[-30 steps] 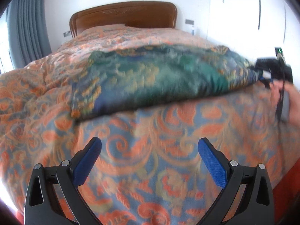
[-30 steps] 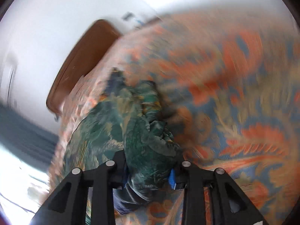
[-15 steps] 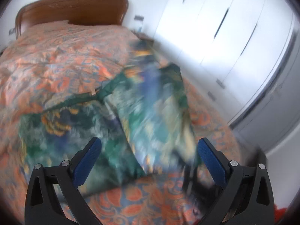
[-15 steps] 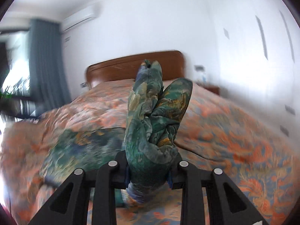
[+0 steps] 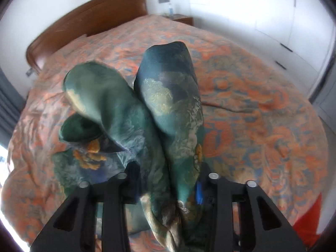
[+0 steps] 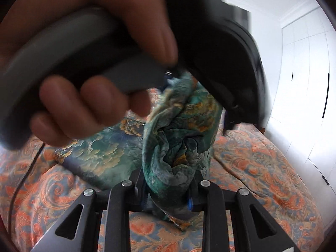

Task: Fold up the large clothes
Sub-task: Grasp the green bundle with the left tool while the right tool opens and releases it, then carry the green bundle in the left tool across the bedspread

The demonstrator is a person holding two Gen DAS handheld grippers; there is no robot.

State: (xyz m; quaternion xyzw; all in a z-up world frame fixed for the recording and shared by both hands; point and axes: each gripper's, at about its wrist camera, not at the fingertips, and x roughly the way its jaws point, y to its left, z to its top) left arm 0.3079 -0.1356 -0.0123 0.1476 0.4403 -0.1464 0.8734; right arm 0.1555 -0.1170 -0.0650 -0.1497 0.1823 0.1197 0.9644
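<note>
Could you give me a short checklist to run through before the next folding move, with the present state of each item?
1. Left tongs shut on the green patterned garment: ok, a bunched fold stands up between the fingers.
2. Right tongs shut on the same garment: ok, a wad of cloth is clamped.
3. Matching edges or corners held by both: cannot tell, the cloth is crumpled at each grip.
4. Rest of the garment lying on the orange paisley bedspread: ok, it trails down onto it in both views.
5. Room between the tools: not ok, the person's left hand and its tool fill the right wrist view.
</note>
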